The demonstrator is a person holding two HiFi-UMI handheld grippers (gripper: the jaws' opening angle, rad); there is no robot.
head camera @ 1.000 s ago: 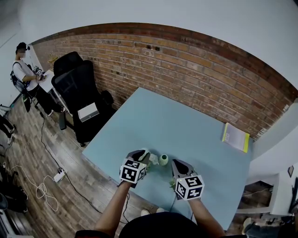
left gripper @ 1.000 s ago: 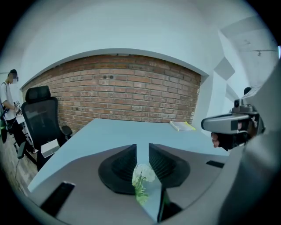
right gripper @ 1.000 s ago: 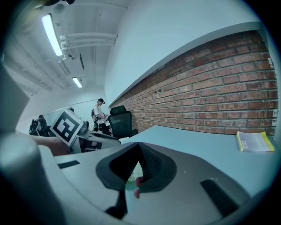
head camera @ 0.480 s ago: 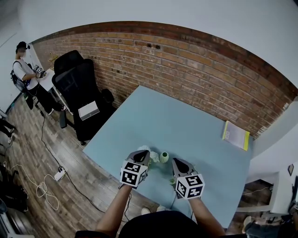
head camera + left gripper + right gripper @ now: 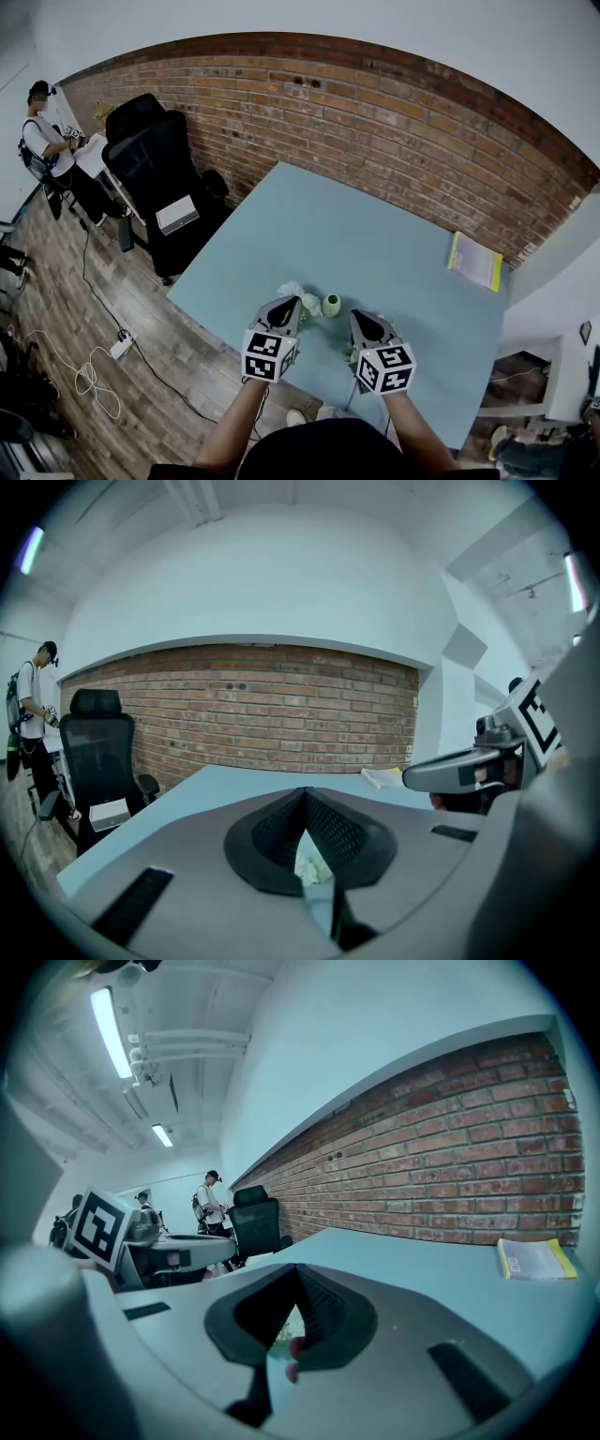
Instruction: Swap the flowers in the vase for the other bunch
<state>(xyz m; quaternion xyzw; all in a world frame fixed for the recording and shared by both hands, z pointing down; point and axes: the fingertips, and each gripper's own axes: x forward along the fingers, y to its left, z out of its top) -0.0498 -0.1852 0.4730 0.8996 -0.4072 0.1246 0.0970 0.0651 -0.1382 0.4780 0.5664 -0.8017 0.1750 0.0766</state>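
Left of centre, low in the head view: left hand-held gripper point(image 5: 286, 307), jaws together, clamped on the white bunch point(image 5: 294, 293). Its own view shows a white bloom in the slot under the closed jaws. The bunch sits at the gripper's tip, up and left of the vase point(image 5: 331, 305) and apart from it. Likely reason: stems are pinched low so the heads stay free, and the bunch is held off the desk point(image 5: 375, 234), ready to move. The vase stands upright between the two grippers near the desk's lower edge. Its mouth looks empty, though it is too small to be sure. Right of it: right hand-held gripper point(image 5: 362, 321), jaws also together, clamped on the pink bunch point(image 5: 292, 1354), with pink petals and a bit of green showing beneath the jaws in its own view. It seems parked beside the vase, keeping that bunch out of the way. I cannot tell which bunch came from the vase. Against a second ago: the white bunch then lay lower, just left of the vase, with the left gripper behind it. Now the bunch is higher in the frame and further from the vase. The vase and the right gripper show no real change.
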